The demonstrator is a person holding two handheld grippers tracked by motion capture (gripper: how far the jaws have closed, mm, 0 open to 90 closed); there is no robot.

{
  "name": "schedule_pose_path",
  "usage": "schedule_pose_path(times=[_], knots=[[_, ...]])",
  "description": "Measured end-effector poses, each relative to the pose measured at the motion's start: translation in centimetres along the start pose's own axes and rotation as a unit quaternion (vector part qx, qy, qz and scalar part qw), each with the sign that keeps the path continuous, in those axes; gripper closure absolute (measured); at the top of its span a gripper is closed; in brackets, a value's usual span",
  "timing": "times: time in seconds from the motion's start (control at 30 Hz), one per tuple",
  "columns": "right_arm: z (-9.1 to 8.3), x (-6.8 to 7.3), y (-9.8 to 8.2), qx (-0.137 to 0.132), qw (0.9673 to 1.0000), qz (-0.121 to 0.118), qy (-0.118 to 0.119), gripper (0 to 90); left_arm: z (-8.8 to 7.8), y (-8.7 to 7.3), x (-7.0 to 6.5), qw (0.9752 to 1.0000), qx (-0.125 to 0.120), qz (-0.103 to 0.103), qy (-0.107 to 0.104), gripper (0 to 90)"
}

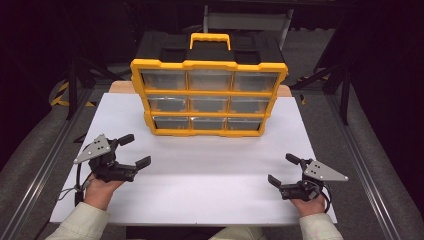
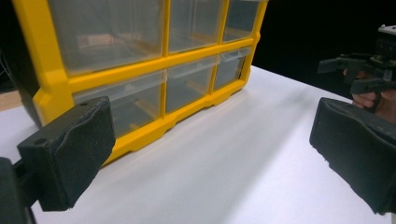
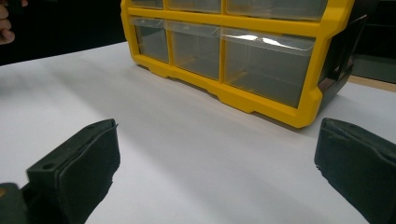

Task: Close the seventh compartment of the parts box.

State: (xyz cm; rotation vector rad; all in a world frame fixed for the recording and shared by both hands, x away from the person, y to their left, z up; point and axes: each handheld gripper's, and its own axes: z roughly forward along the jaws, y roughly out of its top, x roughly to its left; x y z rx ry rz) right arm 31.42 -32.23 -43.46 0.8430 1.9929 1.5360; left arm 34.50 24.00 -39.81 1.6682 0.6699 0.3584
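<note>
Both the left gripper point(image 1: 134, 150) and right gripper point(image 1: 283, 170) gape empty; the high view alone shows the organizer's point(image 1: 208, 97) handle point(image 1: 210, 41), drawers apparently empty.

A yellow-framed organizer box point(image 1: 208, 97) stands upright at the 12 o'clock side of the white desk point(image 1: 200, 185); it has a black body and a yellow carry handle point(image 1: 210, 39) on top; its front shows nine clear drawers in three rows of three, all pushed in; the front faces 6 o'clock.
</note>
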Motion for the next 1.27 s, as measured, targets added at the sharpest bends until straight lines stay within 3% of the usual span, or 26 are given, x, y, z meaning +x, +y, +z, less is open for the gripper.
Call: schedule_pose_path(times=[0.17, 0.43, 0.53, 0.63, 0.87, 1.03, 1.27], knots=[[0.1, 0.1, 0.0, 0.000, 1.0000, -0.004, 0.000, 0.0, -1.5, -1.4, 0.3, 0.9999, -0.007, -0.003, 0.010, 0.4], [0.2, 0.1, -0.1, 0.006, 0.9998, -0.018, -0.001, 0.0, -3.0, -3.5, 0.4, 0.9993, -0.012, 0.017, 0.031, 0.4], [0.3, 0.1, -0.1, 0.008, 0.9997, -0.021, -0.002, 0.0, -3.4, -4.3, 0.6, 0.9990, -0.016, 0.015, 0.039, 0.4], [0.4, 0.2, -0.2, 0.013, 0.9995, -0.030, -0.003, 0.0, -3.7, -5.0, 0.7, 0.9985, -0.009, 0.024, 0.049, 0.4], [0.8, 0.4, -0.3, 0.027, 0.9985, -0.048, -0.004, 0.0, -4.0, -5.7, 0.7, 0.9971, 0.005, 0.033, 0.068, 0.4], [0.9, 0.3, -0.4, 0.035, 0.9985, -0.041, -0.003, 0.0, -3.9, -6.2, 0.9, 0.9971, 0.014, 0.032, 0.069, 0.5], [1.0, 0.3, -0.4, 0.036, 0.9986, -0.038, 0.000, 0.0, -4.0, -6.2, 1.0, 0.9973, 0.007, 0.027, 0.068, 0.5]])
